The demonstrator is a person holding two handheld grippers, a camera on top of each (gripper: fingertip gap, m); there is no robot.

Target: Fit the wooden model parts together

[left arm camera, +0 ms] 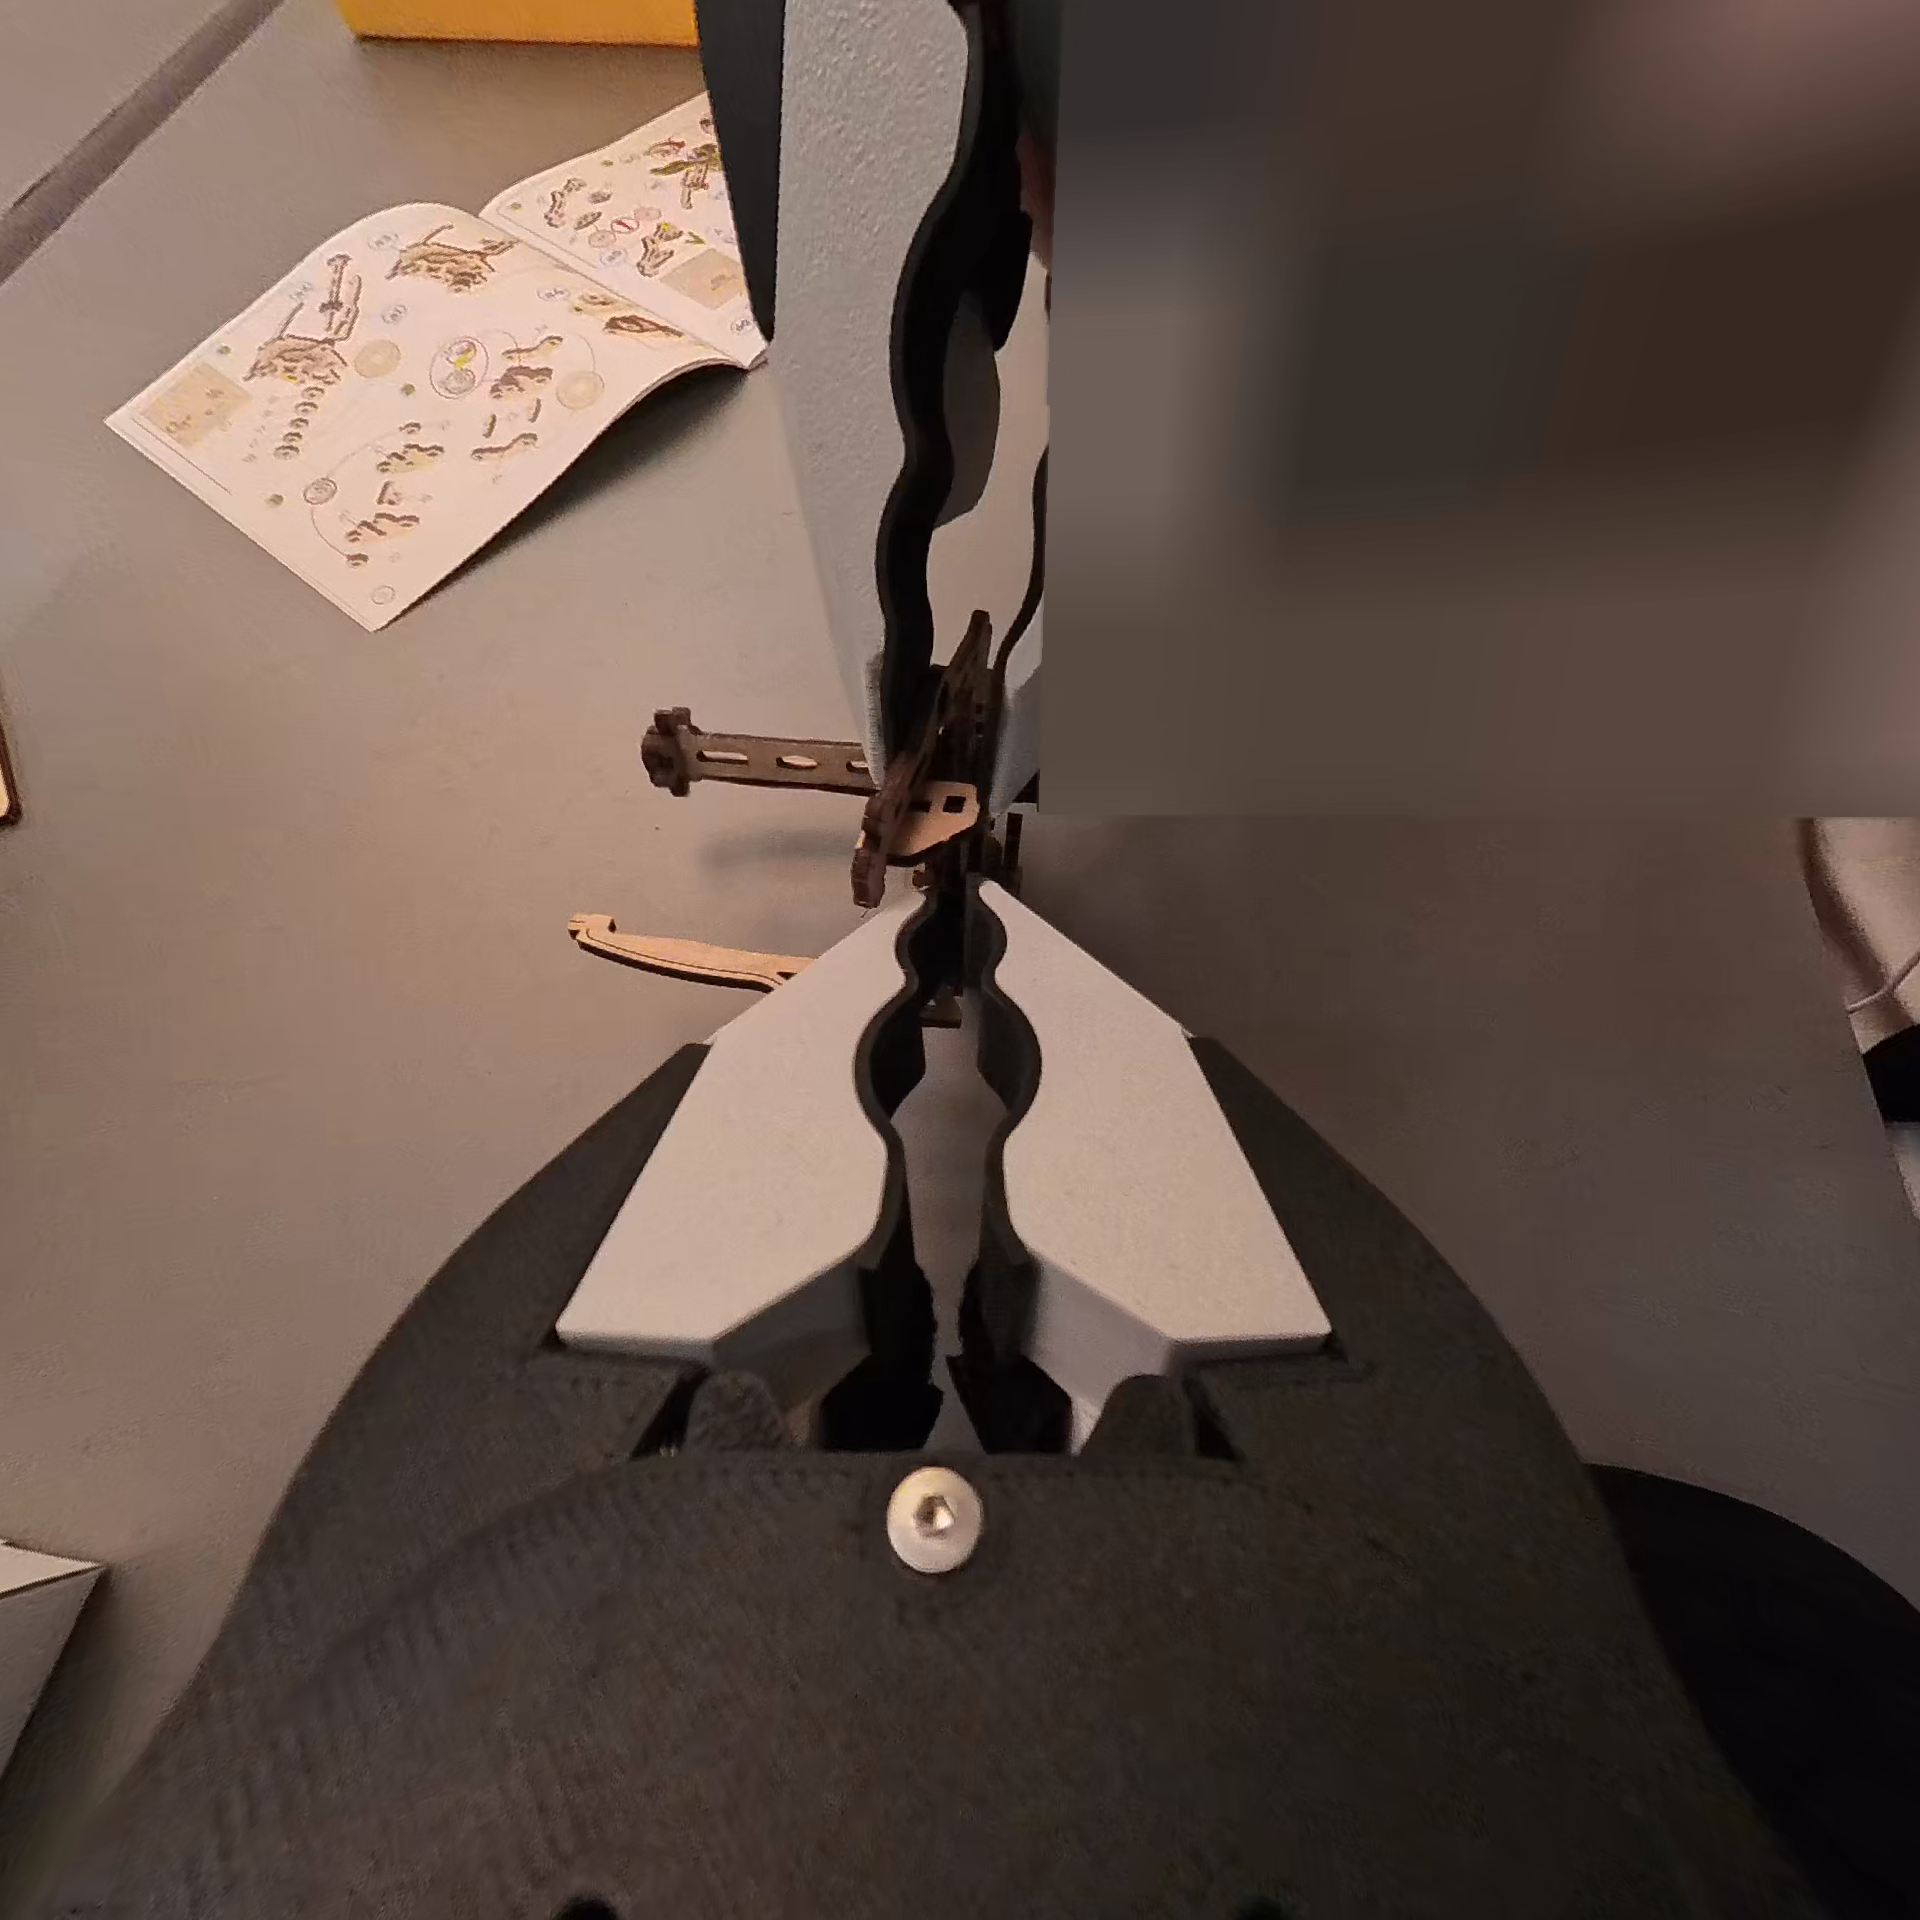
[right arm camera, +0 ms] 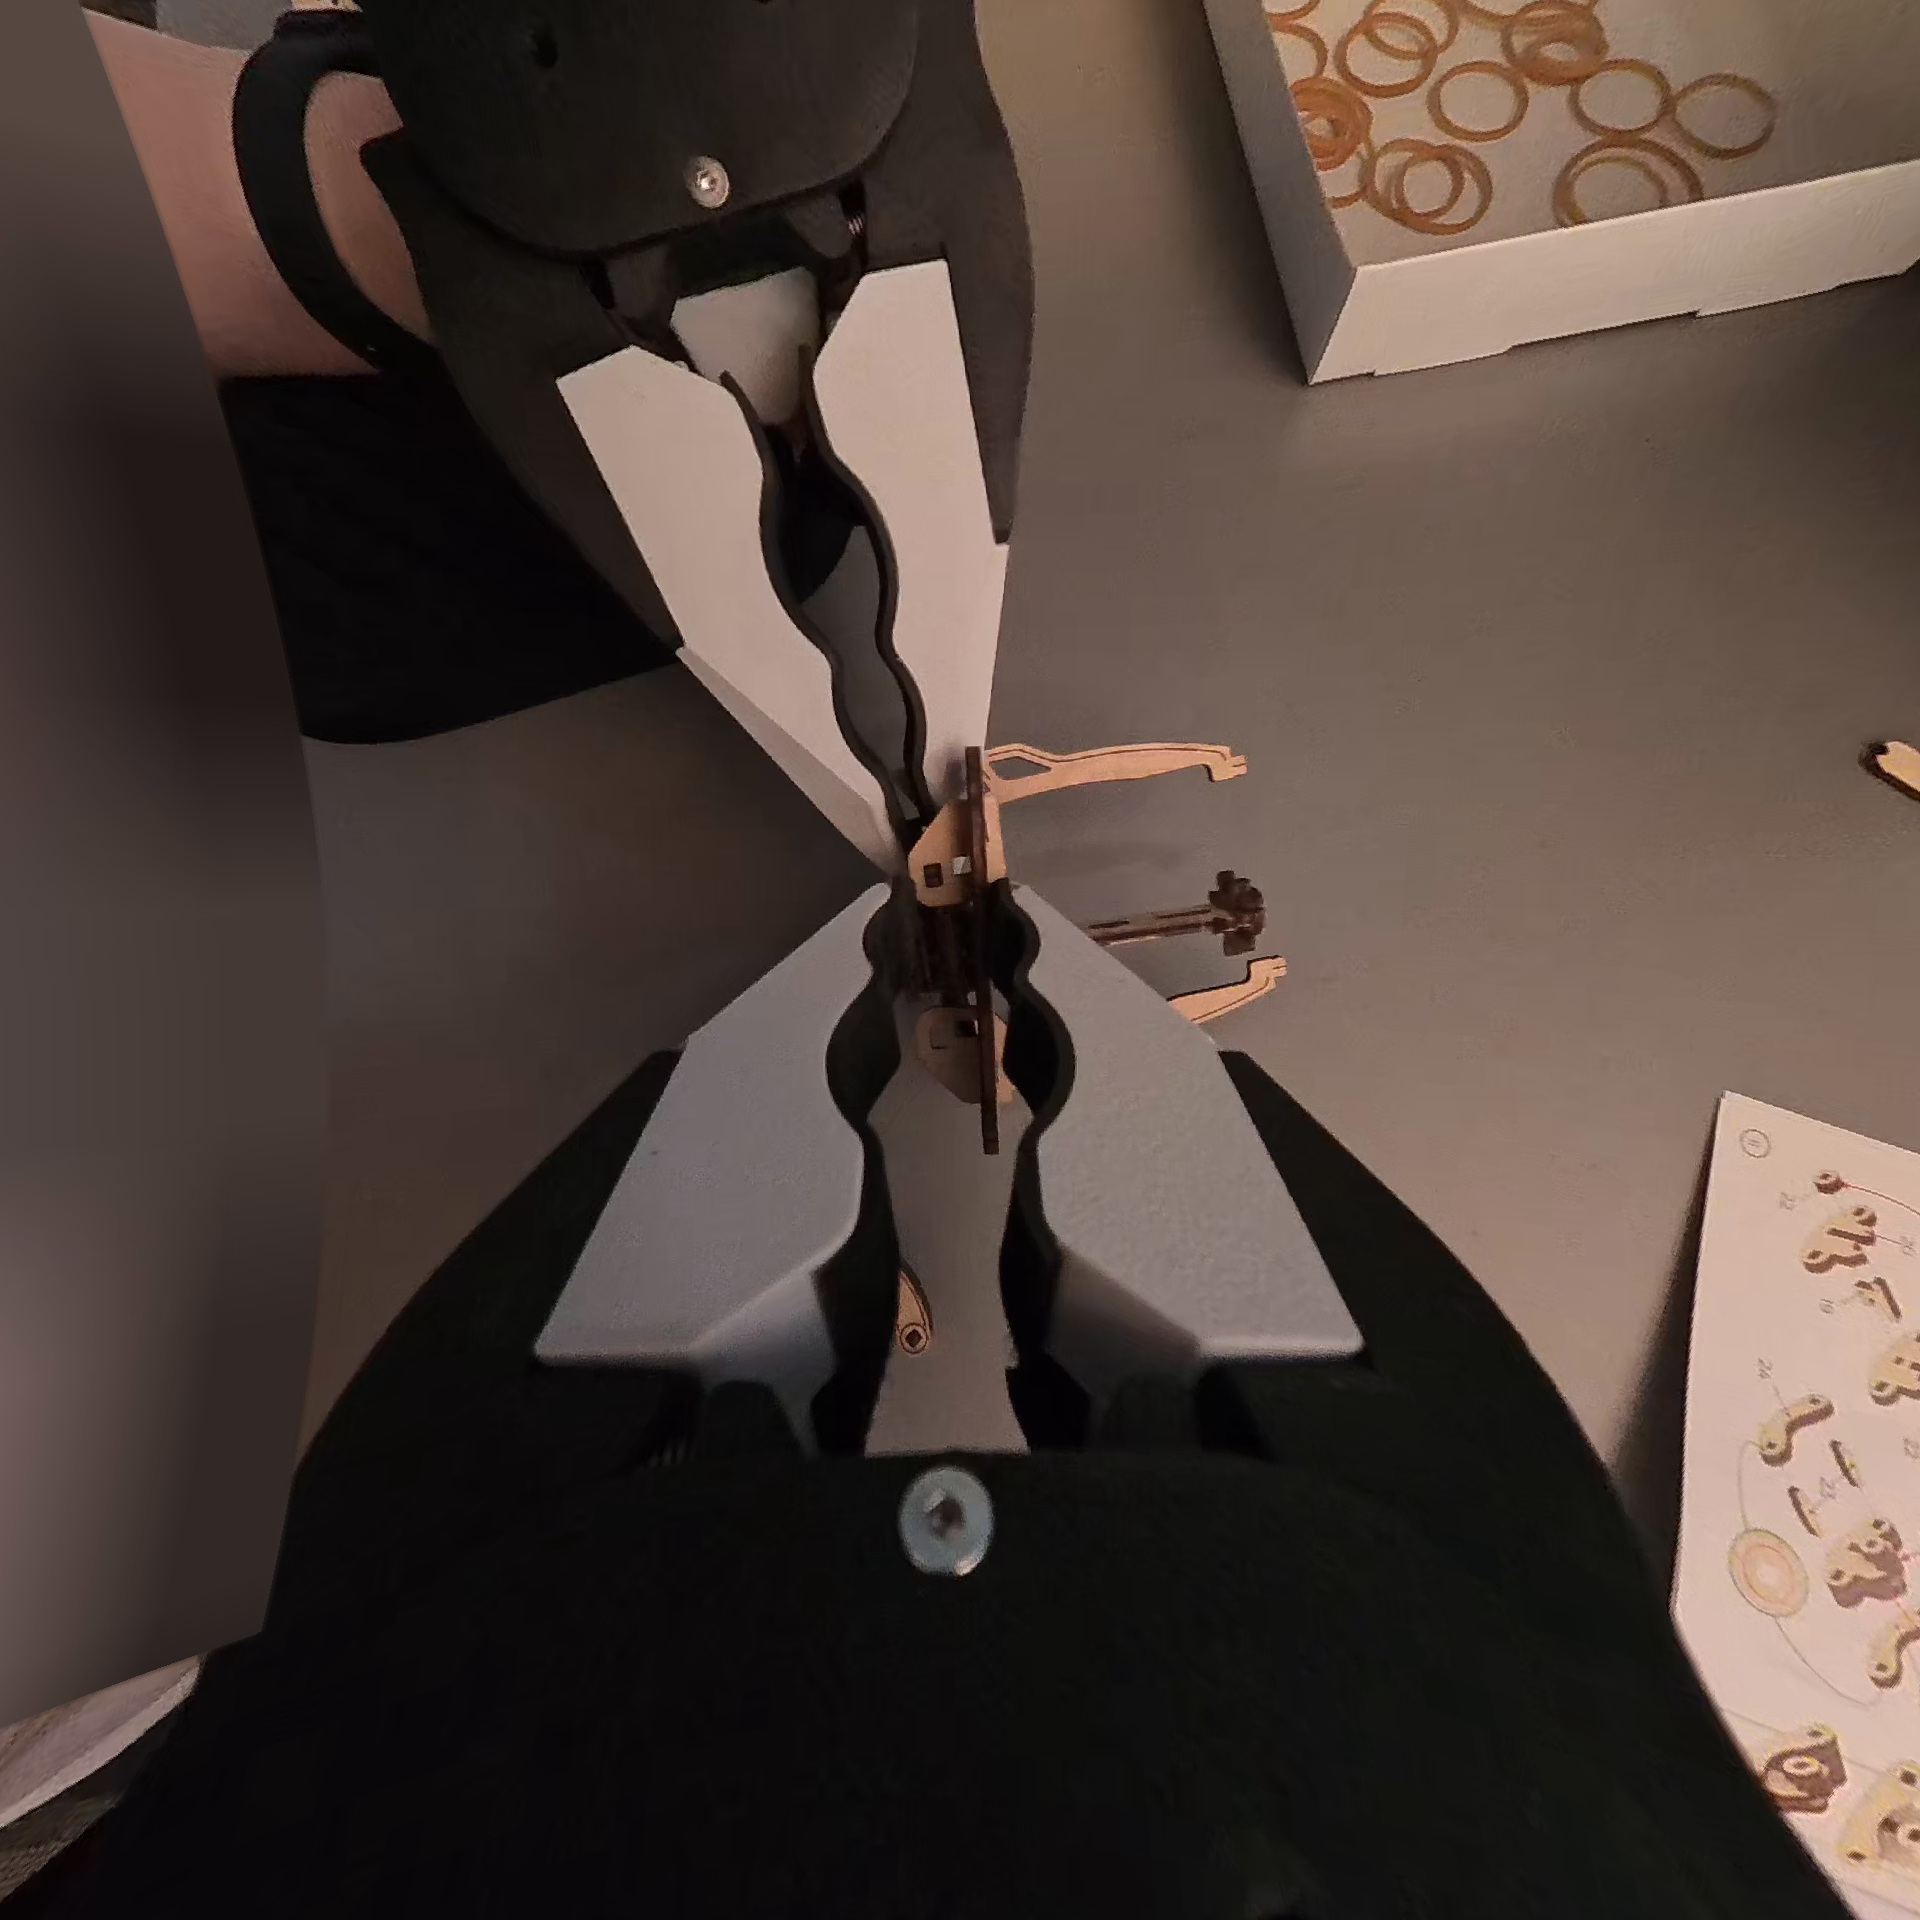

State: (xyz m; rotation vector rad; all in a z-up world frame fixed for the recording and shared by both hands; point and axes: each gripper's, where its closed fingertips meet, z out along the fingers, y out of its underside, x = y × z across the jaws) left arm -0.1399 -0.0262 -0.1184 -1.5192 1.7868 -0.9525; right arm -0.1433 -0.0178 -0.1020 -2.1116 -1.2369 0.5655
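Observation:
A small wooden model assembly (left arm camera: 920, 795) of dark and pale laser-cut plates hangs above the grey table (left arm camera: 364, 1039) between both grippers. My left gripper (left arm camera: 951, 902) is shut on its lower edge. My right gripper (right arm camera: 951, 909) is shut on its stacked plates (right arm camera: 961, 1039). In the left wrist view the right gripper (left arm camera: 940, 717) comes down from the top. In the right wrist view the left gripper (right arm camera: 920, 821) pinches a pale plate (right arm camera: 956, 842). A dark slotted rod (left arm camera: 758, 764) sticks out sideways from the assembly; it also shows in the right wrist view (right arm camera: 1184, 916).
Flat pale wooden arm pieces lie on the table (right arm camera: 1112, 769) (right arm camera: 1231, 992) (left arm camera: 675, 945). An open instruction booklet (left arm camera: 416, 395) lies beyond them. A white box of rubber bands (right arm camera: 1507, 125) stands at the far right. A small wooden piece (right arm camera: 912, 1320) lies under my right gripper. Both grippers' tips are close together, under 4 cm apart.

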